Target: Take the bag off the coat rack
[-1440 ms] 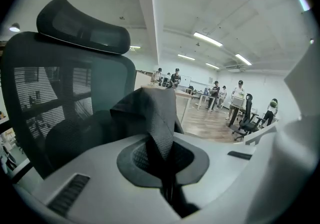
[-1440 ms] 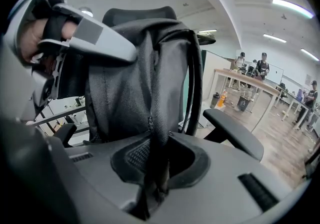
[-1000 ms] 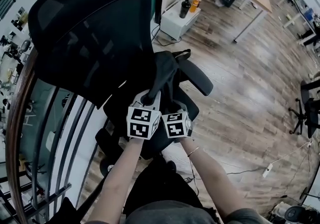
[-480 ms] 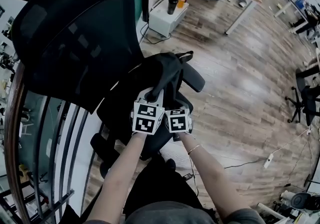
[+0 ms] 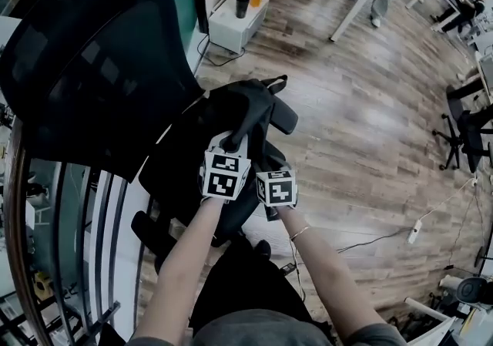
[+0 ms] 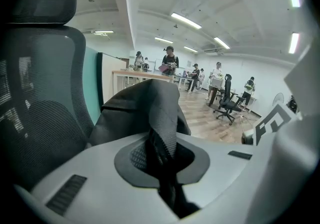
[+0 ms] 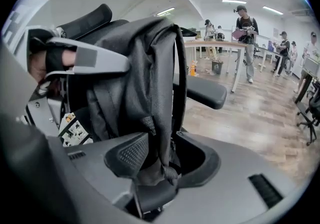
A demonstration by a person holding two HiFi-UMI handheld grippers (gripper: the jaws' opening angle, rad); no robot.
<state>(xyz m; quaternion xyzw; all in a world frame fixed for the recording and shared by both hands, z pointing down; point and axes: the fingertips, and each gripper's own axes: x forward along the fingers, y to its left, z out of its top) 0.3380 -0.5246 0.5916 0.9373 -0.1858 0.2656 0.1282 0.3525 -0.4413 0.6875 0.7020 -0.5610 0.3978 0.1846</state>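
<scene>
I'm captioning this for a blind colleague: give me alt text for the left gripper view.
The left gripper is shut on a fold of a dark bag that rises before the camera. A black mesh office chair fills the left; people stand in a bright office behind.

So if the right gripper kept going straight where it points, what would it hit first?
The black bag: its fabric hangs between the right gripper's jaws, which have just been opening. Behind it probably comes the chair's armrest, though depth is unclear.
</scene>
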